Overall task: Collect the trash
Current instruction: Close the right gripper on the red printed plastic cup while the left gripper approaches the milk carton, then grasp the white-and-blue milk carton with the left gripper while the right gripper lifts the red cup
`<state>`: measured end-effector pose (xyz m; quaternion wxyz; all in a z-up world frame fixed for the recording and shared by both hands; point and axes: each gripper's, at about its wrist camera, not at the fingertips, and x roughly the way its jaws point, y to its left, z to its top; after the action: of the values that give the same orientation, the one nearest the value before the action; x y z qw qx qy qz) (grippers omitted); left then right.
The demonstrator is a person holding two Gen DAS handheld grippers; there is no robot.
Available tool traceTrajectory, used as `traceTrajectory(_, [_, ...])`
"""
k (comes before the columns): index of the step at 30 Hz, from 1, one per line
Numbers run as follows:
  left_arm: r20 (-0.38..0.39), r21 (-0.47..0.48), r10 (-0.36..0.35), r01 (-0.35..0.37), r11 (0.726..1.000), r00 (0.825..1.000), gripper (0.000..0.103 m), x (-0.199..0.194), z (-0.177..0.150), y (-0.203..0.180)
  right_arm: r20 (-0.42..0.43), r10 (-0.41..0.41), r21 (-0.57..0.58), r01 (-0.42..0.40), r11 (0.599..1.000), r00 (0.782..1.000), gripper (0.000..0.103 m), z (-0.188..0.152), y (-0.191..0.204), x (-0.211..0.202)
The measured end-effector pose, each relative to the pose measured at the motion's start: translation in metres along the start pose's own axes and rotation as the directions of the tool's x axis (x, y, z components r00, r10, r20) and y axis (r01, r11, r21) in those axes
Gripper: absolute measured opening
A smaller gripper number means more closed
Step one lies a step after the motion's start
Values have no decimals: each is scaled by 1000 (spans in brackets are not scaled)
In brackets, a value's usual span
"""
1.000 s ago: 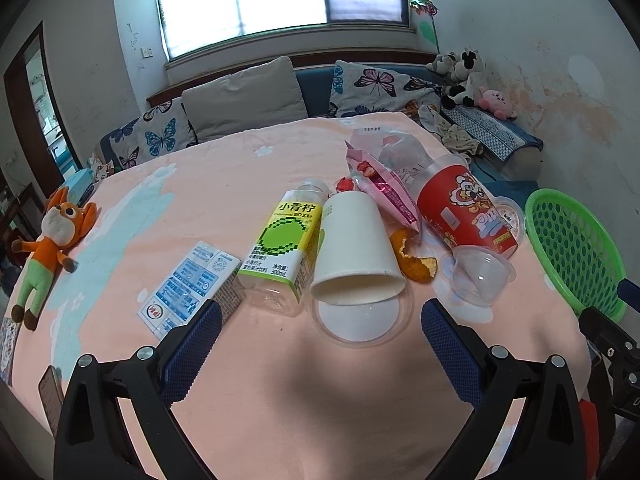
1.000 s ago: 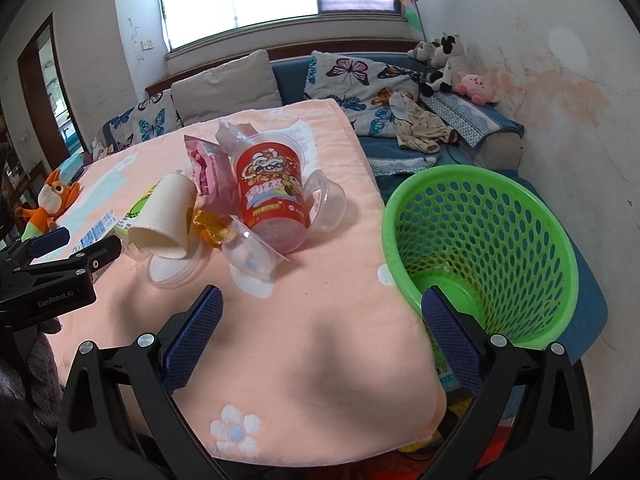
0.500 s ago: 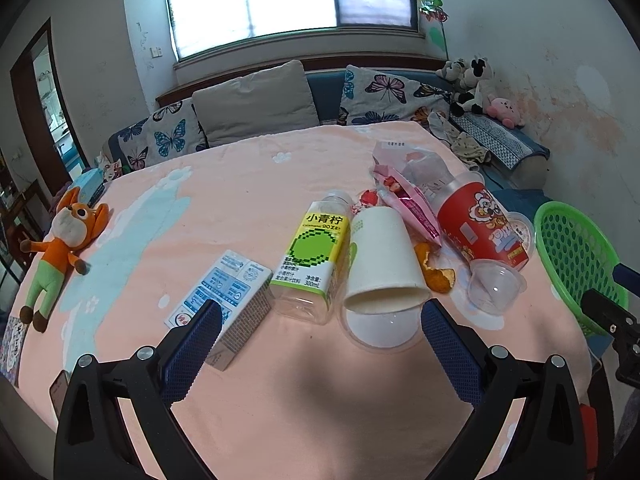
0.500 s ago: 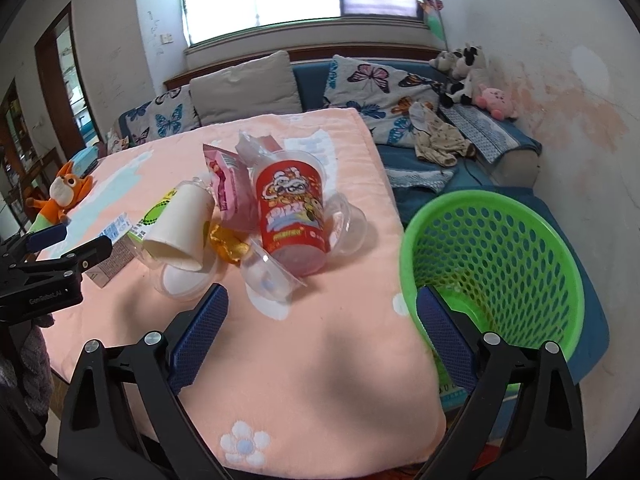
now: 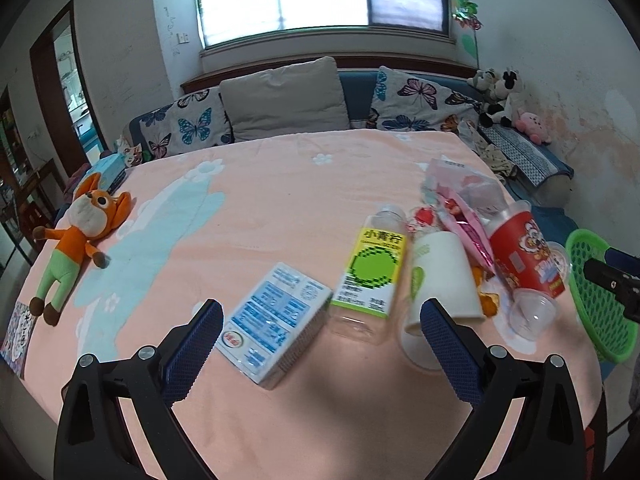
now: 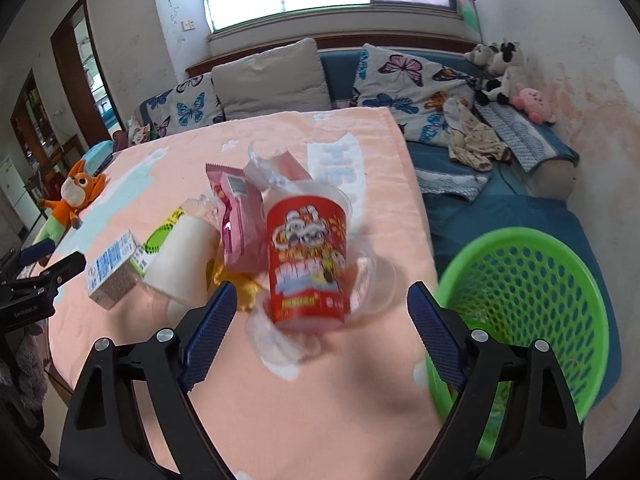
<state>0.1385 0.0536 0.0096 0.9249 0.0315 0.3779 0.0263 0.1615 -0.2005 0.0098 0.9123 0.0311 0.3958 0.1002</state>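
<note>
table (image 5: 280,184) | on it: carton (image 5: 276,326); bottle (image 5: 370,276); cups (image 6: 306,264); plush (image 5: 78,236)

The left gripper (image 5: 320,332) hangs over a peach tablecloth (image 5: 280,200), jaws wide with nothing pressed between them. Just ahead lie a blue-and-white carton (image 5: 276,326) and a clear bottle (image 5: 370,276) — beside them a white paper cup (image 5: 444,276), a red cup (image 5: 524,258) and a green basket (image 5: 596,304) at the right edge.

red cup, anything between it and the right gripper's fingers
Nothing visible: bare pink cloth lies between the open right gripper and the red cup. A clear plastic cup touches its right side, orange peel lies left.
</note>
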Motion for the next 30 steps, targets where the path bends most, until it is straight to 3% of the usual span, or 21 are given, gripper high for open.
traceTrajectory(7, [-8, -38, 21, -21, 999, 1000, 96, 10, 7, 23, -87, 81, -9, -82, 997, 993, 77, 24, 9, 36])
traceTrajectory(17, [-65, -90, -6, 0, 996, 998, 96, 30, 14, 70, -188, 37, -57, -48, 997, 981, 77, 38, 19, 88])
traceTrajectory(22, [-113, -17, -45, 44, 999, 993, 96, 48, 4, 72, -216, 6, -74, -23, 997, 976, 77, 40, 18, 100])
traceTrajectory(30, [-177, 141, -33, 58, 988, 984, 96, 83, -12, 56, -262, -6, -72, -14, 997, 965, 77, 42, 12, 122])
